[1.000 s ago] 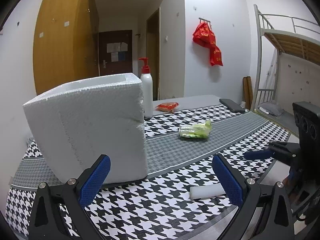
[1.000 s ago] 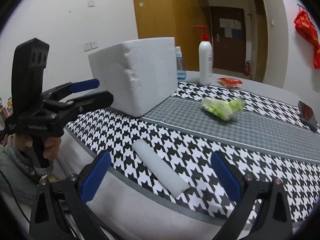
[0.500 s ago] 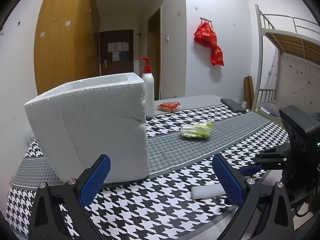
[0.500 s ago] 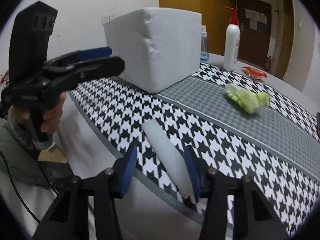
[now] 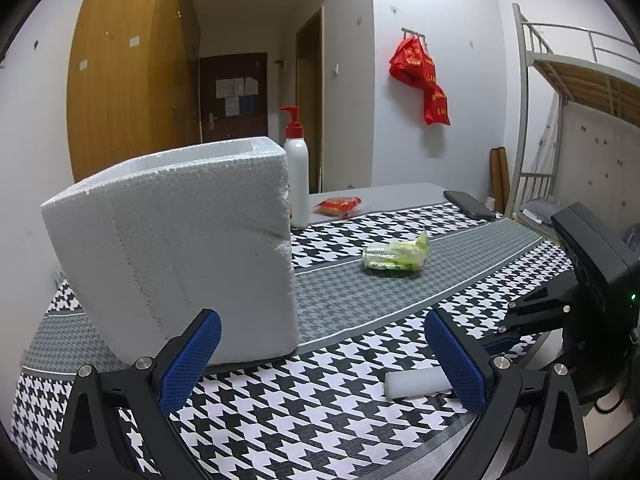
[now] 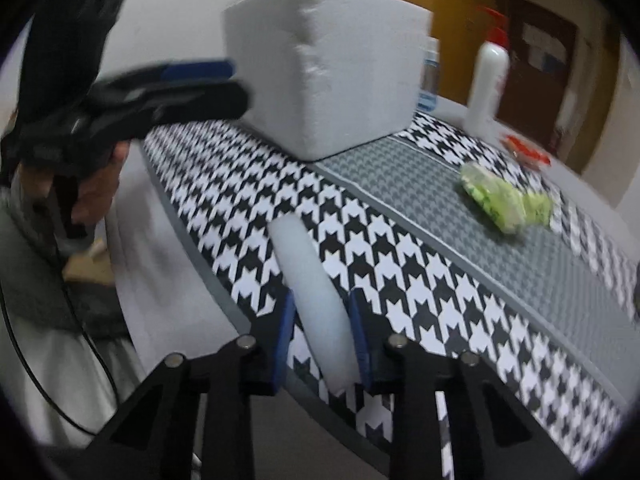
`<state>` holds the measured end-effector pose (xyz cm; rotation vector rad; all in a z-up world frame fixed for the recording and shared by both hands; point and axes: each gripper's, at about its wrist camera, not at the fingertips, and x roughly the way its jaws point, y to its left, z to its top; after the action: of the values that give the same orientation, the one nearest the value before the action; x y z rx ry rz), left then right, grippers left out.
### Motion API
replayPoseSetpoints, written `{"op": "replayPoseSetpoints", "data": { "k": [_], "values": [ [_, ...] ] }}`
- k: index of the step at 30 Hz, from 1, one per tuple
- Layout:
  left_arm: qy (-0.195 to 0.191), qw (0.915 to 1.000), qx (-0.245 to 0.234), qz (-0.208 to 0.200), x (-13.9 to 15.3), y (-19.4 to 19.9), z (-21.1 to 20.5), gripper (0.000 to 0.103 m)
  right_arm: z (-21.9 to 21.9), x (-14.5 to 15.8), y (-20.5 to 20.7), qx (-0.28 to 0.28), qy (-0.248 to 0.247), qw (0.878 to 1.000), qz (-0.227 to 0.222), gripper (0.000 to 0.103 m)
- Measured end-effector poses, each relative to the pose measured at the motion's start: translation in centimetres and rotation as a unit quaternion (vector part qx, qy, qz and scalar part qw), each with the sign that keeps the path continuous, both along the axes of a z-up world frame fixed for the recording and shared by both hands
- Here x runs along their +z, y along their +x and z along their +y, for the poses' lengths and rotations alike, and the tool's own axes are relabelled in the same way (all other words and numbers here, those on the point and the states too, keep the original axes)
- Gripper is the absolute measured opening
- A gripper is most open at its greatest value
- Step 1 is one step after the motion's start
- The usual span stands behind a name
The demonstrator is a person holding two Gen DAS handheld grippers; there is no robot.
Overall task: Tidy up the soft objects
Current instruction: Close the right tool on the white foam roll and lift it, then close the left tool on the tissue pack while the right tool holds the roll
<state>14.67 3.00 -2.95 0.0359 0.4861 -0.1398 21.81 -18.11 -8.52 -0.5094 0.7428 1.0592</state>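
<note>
A white foam roll (image 6: 308, 264) lies on the houndstooth tablecloth (image 6: 248, 200) near the table's front edge. My right gripper (image 6: 322, 304) straddles its near end; the jaws are closing and both blue pads touch its sides. In the left wrist view the same roll (image 5: 412, 382) shows low on the right, with the right gripper (image 5: 516, 320) coming in from the right edge. My left gripper (image 5: 320, 328) hangs open and empty in front of a large white foam box (image 5: 172, 248). A green wrapped soft packet (image 5: 394, 258) rests on the grey stripe.
A white pump bottle (image 5: 298, 176) with a red top stands behind the box, with a red snack packet (image 5: 338, 205) beside it. A dark phone (image 5: 468, 204) lies at the far right of the table. A bunk bed frame (image 5: 532, 120) stands to the right.
The right gripper's jaws went from wide to narrow around the foam roll as it tipped down and rolled toward the table edge. The left gripper has stayed still.
</note>
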Motion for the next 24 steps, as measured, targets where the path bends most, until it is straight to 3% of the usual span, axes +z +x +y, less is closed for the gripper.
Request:
{"op": "replayPoseSetpoints", "data": {
  "k": [2,8,13,19,24],
  "values": [
    [0.001,1.0000,0.000,0.000,0.0,0.1,-0.1,0.102,0.1,0.1,0.2,0.010,-0.007,1.000,0.006,0.033],
    [0.005,1.0000,0.003,0.001,-0.2,0.1,-0.4,0.102,-0.1,0.3,1.2,-0.004,0.002,0.999,0.044,0.020],
    [0.007,1.0000,-0.002,0.000,0.0,0.3,-0.8,0.102,-0.5,1.3,-0.2,-0.017,0.033,0.999,0.024,0.016],
    [0.009,0.9998,-0.019,-0.004,0.3,0.4,-1.8,0.102,-2.3,2.6,0.1,-0.074,0.062,0.995,0.017,0.016],
    [0.009,0.9993,-0.034,-0.010,0.7,0.7,-3.0,0.102,-4.7,3.0,1.6,-0.144,0.086,0.985,0.040,0.016]
  ]
}}
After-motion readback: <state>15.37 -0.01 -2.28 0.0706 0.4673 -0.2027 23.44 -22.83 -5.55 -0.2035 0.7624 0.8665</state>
